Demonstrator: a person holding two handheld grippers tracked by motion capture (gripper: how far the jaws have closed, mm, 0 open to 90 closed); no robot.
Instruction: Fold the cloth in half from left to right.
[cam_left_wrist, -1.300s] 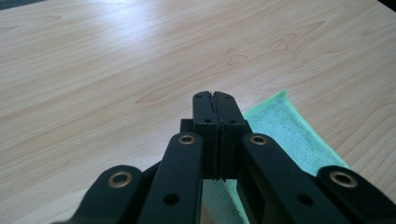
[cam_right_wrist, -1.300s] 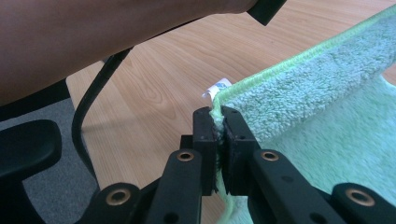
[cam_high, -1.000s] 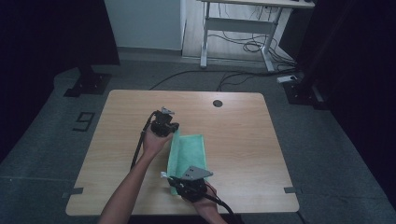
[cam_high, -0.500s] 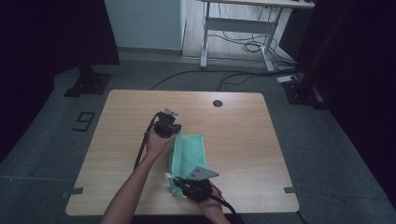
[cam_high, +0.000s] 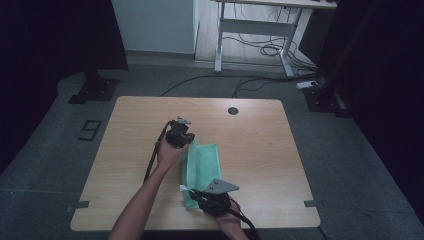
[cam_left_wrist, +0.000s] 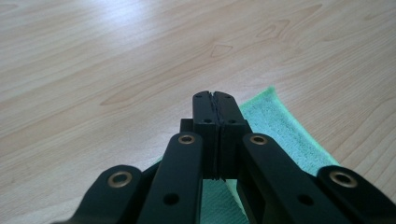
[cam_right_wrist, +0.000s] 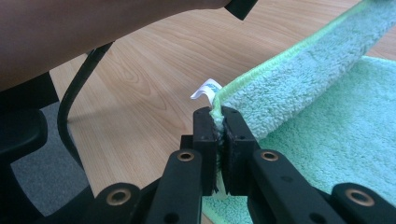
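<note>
Overhead, a light wooden desk (cam_high: 250, 130) is sitting on grey carpet in a dim room, with dark curtains hanging at both sides. Beyond its far edge a white frame table (cam_high: 255, 30) is standing over loose cables (cam_high: 260, 47), and black stand bases are resting on the floor near the far left and far right corners. A small round black grommet (cam_high: 233, 110) is lying close to the far edge of the desk, well apart from the work. A number marker (cam_high: 90, 130) is lying on the carpet off the left edge.

A green towel (cam_high: 202, 165) is lying near the middle of the desk, reaching towards the near edge, with its left side being lifted and folded over. Nothing is standing between the towel and either tool.

The left gripper (cam_left_wrist: 215, 100) is hovering at the towel's far left corner, its jaws clenched together; cloth is showing just beside and beneath them, but whether they are pinching it cannot be told. The right gripper (cam_right_wrist: 219, 114) is working at the towel's near left corner, its jaws grasping the stitched green hem, with a small white label (cam_right_wrist: 205, 88) sticking up just beyond the tips. The person's left forearm (cam_right_wrist: 93, 28) is crossing the top of the right gripper view
</note>
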